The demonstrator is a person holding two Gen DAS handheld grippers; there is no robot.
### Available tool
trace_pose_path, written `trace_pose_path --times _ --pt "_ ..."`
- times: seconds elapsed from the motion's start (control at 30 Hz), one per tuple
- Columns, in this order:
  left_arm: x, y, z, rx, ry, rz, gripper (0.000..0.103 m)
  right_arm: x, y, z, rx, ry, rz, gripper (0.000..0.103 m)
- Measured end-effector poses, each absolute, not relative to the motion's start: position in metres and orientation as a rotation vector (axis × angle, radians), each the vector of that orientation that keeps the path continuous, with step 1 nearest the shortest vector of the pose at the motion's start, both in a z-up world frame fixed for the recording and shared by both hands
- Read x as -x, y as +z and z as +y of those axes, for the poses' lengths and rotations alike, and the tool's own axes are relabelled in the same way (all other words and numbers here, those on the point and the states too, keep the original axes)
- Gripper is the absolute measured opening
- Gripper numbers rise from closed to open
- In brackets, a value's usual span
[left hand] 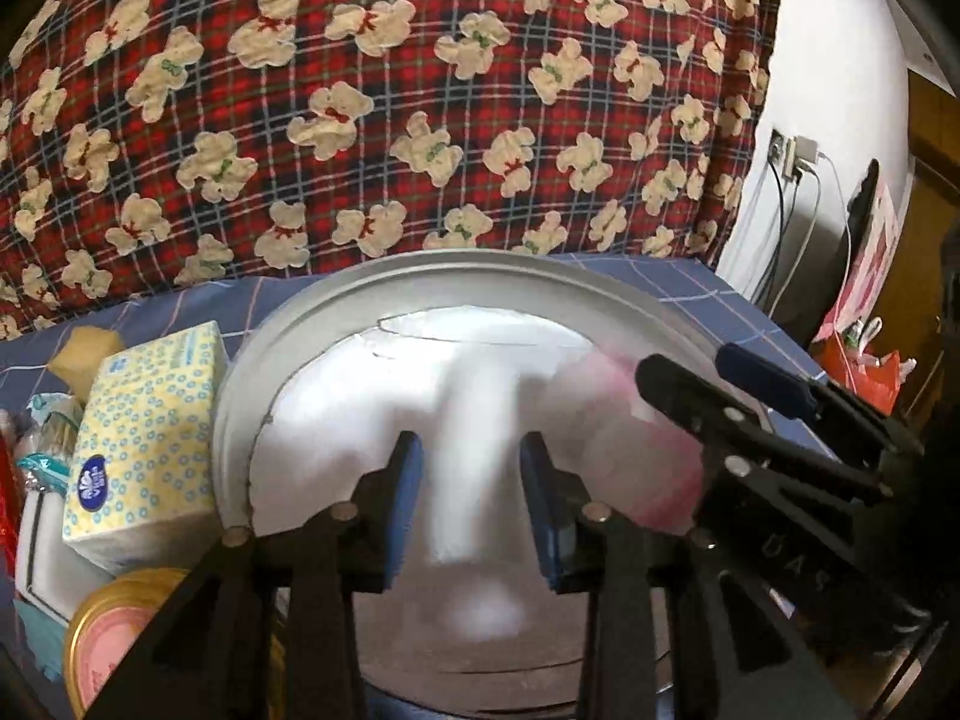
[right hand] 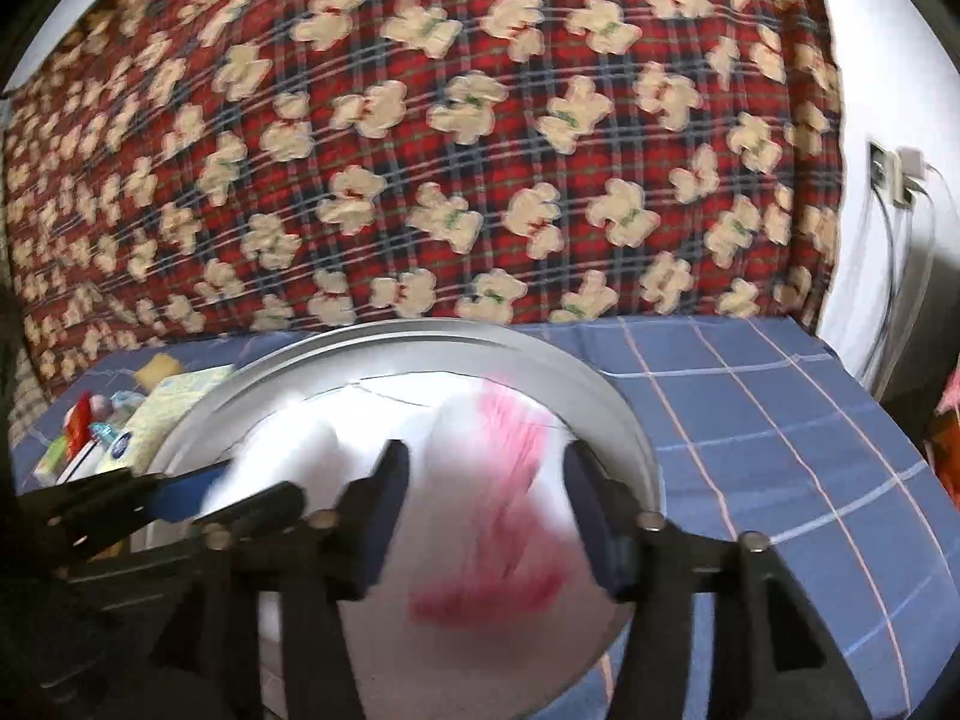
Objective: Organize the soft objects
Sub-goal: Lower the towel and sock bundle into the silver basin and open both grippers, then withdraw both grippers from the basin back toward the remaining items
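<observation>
The white soft cloth with pink markings (right hand: pixel 480 516) lies in the round grey metal tray (left hand: pixel 480 267) on the blue checked bed sheet (right hand: pixel 780 420). Left gripper (left hand: pixel 471 516) and right gripper (right hand: pixel 480 516): jaws spread, straddling cloth without pinching.

A round tray (left hand: pixel 240 420) lies on the bed (right hand: pixel 780 420), in front of a big quilt (left hand: pixel 420 90). A cloth (left hand: pixel 468 420) lies in the tray. A tissue pack (left hand: pixel 144 426) sits just left of the tray.
</observation>
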State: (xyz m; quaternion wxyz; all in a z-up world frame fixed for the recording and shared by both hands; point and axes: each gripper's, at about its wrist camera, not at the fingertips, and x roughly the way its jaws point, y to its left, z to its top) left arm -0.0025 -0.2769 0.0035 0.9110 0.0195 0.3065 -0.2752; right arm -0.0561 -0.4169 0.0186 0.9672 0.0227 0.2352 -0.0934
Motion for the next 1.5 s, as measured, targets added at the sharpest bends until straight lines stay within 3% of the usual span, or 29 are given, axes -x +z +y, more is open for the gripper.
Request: trace_pose_path --times 0.03,0.1,0.17,0.27,0.67,1.03,1.5 --pt "0.003 0.005 -0.274 -0.024 -0.561 0.626 0.049 0.056 0.018 -0.418 -0.062 -0.194 0.482 0.060" --pt "0.003 0.008 -0.269 -0.004 -0.545 0.613 0.086 0.059 0.019 -0.421 -0.086 -0.191 0.465 0.067" --pt "0.010 0.013 -0.262 0.023 -0.534 0.567 0.097 0.066 0.025 -0.428 -0.128 -0.185 0.430 0.078" --pt "0.023 0.023 -0.259 -0.002 -0.525 0.481 0.103 0.084 0.036 -0.436 -0.198 -0.174 0.312 0.081" --pt "0.043 0.021 -0.239 -0.102 -0.434 0.355 0.103 0.088 0.040 -0.429 -0.113 -0.289 0.233 0.081" --pt "0.055 0.016 -0.206 -0.135 -0.338 0.288 0.103 0.119 0.047 -0.409 -0.067 -0.385 0.041 0.081" --pt "0.050 0.009 -0.146 -0.114 -0.267 0.307 0.103 0.126 0.039 -0.373 -0.005 -0.386 0.071 0.082"
